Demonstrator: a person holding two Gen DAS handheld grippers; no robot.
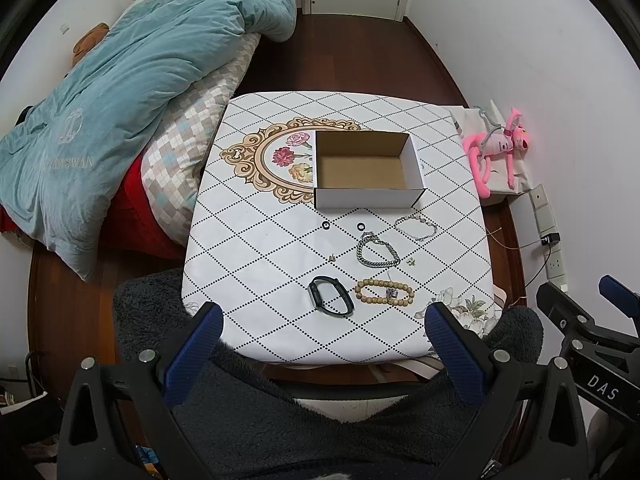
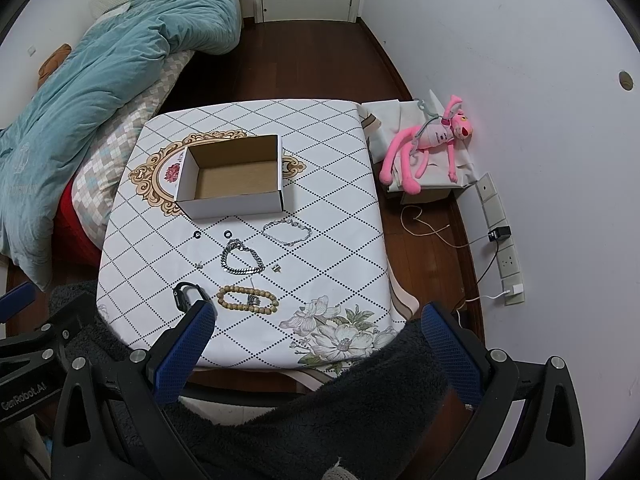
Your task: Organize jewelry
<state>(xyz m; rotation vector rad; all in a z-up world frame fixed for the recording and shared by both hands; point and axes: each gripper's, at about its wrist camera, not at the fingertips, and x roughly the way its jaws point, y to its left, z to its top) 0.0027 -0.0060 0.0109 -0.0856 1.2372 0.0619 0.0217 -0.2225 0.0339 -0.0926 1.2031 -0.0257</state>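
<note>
An empty white cardboard box [image 1: 368, 196] [image 2: 236, 204] stands mid-table. In front of it lie a thin silver bracelet [image 1: 416, 227] [image 2: 287, 232], a chunky silver chain [image 1: 377, 254] [image 2: 241, 259], a wooden bead bracelet [image 1: 383, 295] [image 2: 247, 299], a black wristband [image 1: 331, 300] [image 2: 185, 294], two small black rings [image 1: 326, 225] [image 1: 361, 226] and two tiny earrings [image 1: 332, 257] [image 1: 412, 262]. My left gripper [image 1: 324, 320] is open and empty, above the table's near edge. My right gripper [image 2: 320, 320] is open and empty, also back from the jewelry.
A bed with a teal duvet [image 1: 120, 92] borders the table's left side. A pink plush toy [image 2: 424, 140] lies on a box by the right wall, with power strips and cables [image 2: 500, 236] on the floor. A dark fleece garment [image 1: 320, 420] lies under both grippers.
</note>
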